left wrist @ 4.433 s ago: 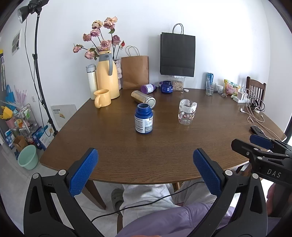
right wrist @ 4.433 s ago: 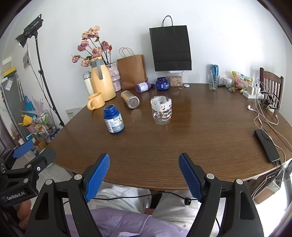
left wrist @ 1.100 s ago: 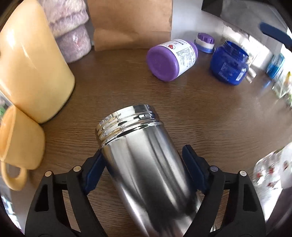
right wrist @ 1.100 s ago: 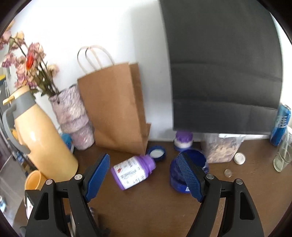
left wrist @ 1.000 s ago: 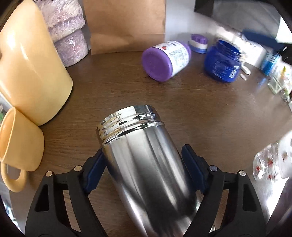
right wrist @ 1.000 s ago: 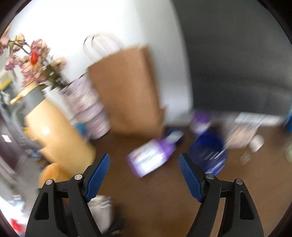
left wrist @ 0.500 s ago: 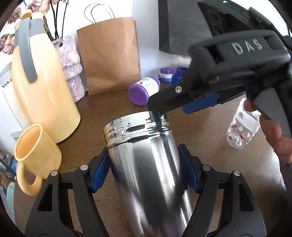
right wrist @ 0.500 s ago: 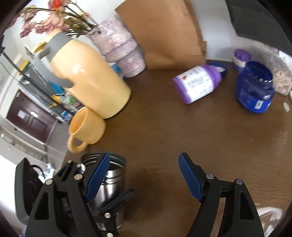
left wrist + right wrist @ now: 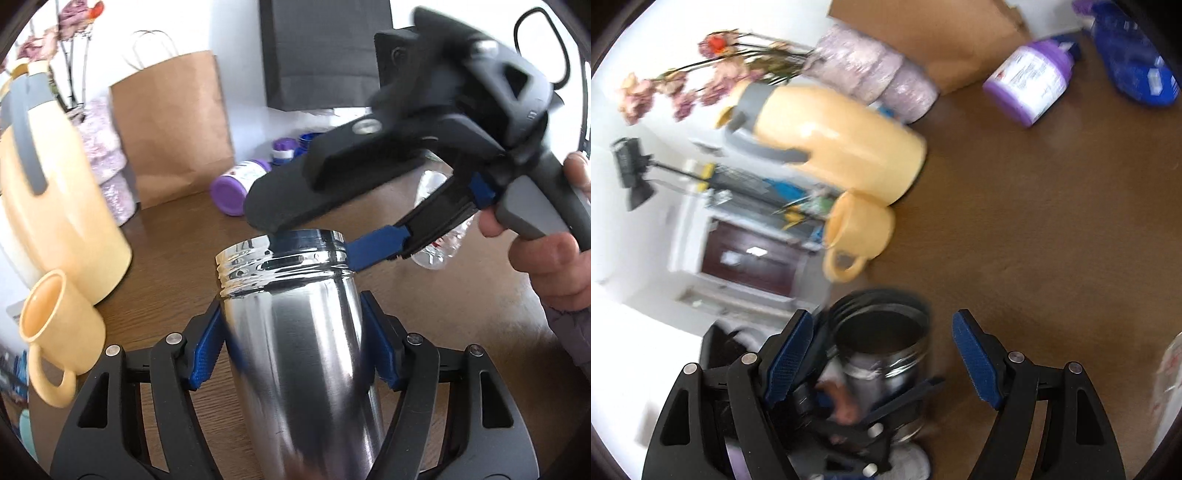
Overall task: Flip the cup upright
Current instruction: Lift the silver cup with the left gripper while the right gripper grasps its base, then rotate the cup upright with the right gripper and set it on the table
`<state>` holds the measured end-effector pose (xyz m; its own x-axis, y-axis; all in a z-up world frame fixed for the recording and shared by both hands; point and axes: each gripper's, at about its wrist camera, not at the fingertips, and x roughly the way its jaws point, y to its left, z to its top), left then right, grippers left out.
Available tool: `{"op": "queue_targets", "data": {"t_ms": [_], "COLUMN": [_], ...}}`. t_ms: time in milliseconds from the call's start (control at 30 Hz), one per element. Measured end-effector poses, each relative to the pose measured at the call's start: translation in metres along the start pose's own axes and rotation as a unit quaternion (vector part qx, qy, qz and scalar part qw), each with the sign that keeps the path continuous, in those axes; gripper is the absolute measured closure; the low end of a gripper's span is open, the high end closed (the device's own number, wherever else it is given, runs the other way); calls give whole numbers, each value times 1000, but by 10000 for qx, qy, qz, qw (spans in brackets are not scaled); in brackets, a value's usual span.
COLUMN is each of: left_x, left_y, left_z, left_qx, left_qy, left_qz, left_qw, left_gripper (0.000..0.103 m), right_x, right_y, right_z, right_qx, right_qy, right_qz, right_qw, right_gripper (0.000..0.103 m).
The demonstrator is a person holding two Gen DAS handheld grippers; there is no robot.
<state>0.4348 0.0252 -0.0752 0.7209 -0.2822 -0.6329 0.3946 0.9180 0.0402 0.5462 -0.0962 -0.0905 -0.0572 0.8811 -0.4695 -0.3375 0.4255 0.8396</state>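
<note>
My left gripper (image 9: 293, 347) is shut on the steel cup (image 9: 295, 332), a shiny tumbler with a threaded rim, held nearly upright with its open mouth up. My right gripper (image 9: 882, 354) is open and comes down over the cup's mouth (image 9: 882, 332), its blue pads on either side of the rim without pressing it. In the left wrist view the right gripper (image 9: 369, 236) reaches in from the upper right, held by a hand (image 9: 546, 258).
On the brown table (image 9: 1052, 240) stand a yellow mug (image 9: 59, 325), a yellow thermos jug (image 9: 55, 206), a brown paper bag (image 9: 173, 122) and a pink vase (image 9: 107, 158). A purple bottle (image 9: 1030, 85) lies on its side by a blue jar (image 9: 1134, 62). A clear bottle (image 9: 443, 243) stands right.
The left gripper has tipped the cup from lying to nearly upright. The right gripper has swung down from the back of the table to over the cup's rim.
</note>
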Motion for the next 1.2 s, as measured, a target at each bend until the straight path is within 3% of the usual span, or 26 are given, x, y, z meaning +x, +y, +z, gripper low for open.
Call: {"op": "queue_targets", "data": {"t_ms": [100, 167, 267, 300, 400, 500, 633, 733, 800, 900, 1200], "left_x": [-3, -3, 0, 2, -2, -10, -17, -20, -20, -19, -27], "left_y": [-8, -20, -20, -14, -10, -9, -13, -13, -11, -13, -31], "left_z": [-1, -2, 0, 0, -2, -5, -6, -8, -7, -13, -12], "left_qx": [172, 457, 392, 277, 192, 237, 254, 214, 185, 182, 407], "left_qy": [-194, -231, -59, 44, 91, 99, 48, 59, 83, 52, 58], "left_qz": [-210, -228, -301, -484, -564, -757, -860, -1035, -1185, -1496, -1414], "left_qw": [9994, 9984, 9988, 9984, 9982, 9968, 9960, 9944, 9928, 9886, 9891], "left_gripper": [39, 39, 38, 37, 34, 32, 30, 30, 31, 43, 42], "right_x": [14, 23, 24, 22, 15, 6, 4, 12, 13, 15, 8], "right_y": [5, 6, 7, 8, 20, 36, 71, 92, 96, 96, 100], "right_z": [-9, -15, -20, -20, -23, -32, -50, -67, -76, -81, -100], "right_qx": [-172, -234, -296, -291, -571, -1028, -1952, -2601, -2798, -2776, -2674], "right_qy": [190, 268, 76, 28, -164, -417, -603, -731, -755, -698, -797], "right_qz": [-392, -434, -589, -642, -774, -1257, -2169, -2967, -3209, -3223, -3288], "right_qw": [9989, 9984, 9978, 9975, 9952, 9859, 9546, 9160, 9017, 9023, 9022], "right_gripper": [22, 23, 38, 38, 38, 38, 37, 37, 37, 37, 36]}}
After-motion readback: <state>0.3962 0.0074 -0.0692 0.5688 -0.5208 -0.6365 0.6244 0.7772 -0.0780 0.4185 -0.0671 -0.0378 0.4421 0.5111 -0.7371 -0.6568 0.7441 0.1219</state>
